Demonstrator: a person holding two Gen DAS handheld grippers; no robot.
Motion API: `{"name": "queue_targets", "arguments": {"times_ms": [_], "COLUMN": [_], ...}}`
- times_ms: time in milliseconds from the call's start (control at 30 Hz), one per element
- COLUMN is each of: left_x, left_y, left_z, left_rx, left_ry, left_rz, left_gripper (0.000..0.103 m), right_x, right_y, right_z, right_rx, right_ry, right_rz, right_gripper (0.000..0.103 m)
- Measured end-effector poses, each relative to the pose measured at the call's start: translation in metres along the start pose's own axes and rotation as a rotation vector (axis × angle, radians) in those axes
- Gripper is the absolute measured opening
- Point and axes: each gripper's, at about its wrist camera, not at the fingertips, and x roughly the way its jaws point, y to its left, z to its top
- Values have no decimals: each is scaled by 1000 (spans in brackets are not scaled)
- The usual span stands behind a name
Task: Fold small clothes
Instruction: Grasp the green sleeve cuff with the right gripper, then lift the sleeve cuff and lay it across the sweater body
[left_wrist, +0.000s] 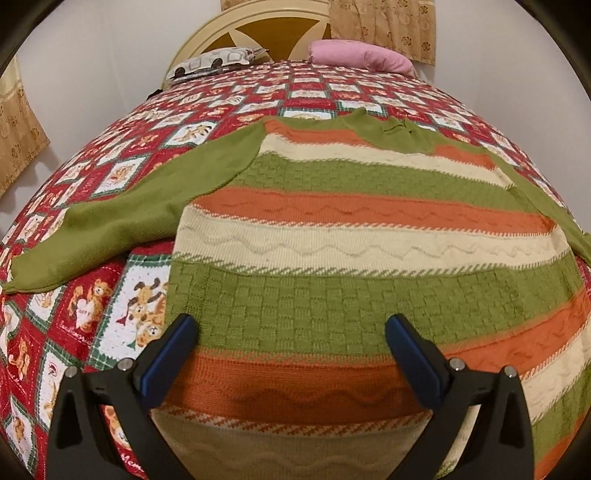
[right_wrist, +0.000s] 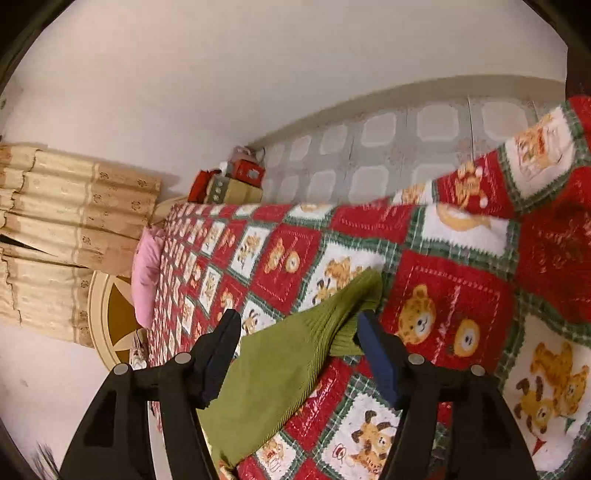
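Observation:
A knitted sweater (left_wrist: 332, 221) with green, orange and cream stripes lies flat on the red patchwork quilt (left_wrist: 110, 162), neck toward the headboard. Its green left sleeve (left_wrist: 122, 218) stretches out to the side. My left gripper (left_wrist: 291, 325) hovers open over the lower part of the body, with nothing between its fingers. In the right wrist view the other green sleeve (right_wrist: 295, 354) lies on the quilt (right_wrist: 454, 280), and its ribbed cuff (right_wrist: 360, 291) reaches just past the fingertips. My right gripper (right_wrist: 299, 319) stands open astride this sleeve; the pads do not press on it.
A pink pillow (left_wrist: 362, 57) and a patterned pillow (left_wrist: 214, 61) lie against the cream headboard (left_wrist: 258, 26). Beige curtains (right_wrist: 66, 229) hang on the wall. Boxes (right_wrist: 236, 181) are stacked beyond the bed's far corner, above a tiled floor (right_wrist: 388, 147).

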Motion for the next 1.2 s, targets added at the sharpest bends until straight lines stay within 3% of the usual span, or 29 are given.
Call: {"name": "queue_targets", "arguments": {"times_ms": [233,300,367,400,567,700,933,1067,1200], "left_x": [1,1,2,3,3,3,-2,-12,-24], "left_y": [-1,-1,-1,-1,-1,-1,0,3,13], "left_z": [0,0,-1,-1,-1,-1,-2,-3,-10], "left_rx": [-1,-1,-3,-4,-5,-10,-18,8,15], "left_ry": [0,1,3,3,3,2,-5,-6,-19], "left_rz": [1,1,0,-1,-1,-5,-18,-32,7], "left_gripper": [103,103,103,103,103,103,103,103,103], "right_x": [37,41,44,44,12,-26,-68,-69,-43], "right_y": [-6,-3,-1,0,28,85,196,237,245], "right_z": [7,12,14,14,5,-18,-133,-225,-312], "right_rx": [-3,-38,-69,-87,-232,-437,-857,-1097,-1210], "right_ry": [17,9,17,20,-72,-156,-129,-11,157], "right_rz": [-8,-2,-22,-39,-27,22,152,246,313], "right_gripper": [64,51,23,16,9,8,7,7,7]}}
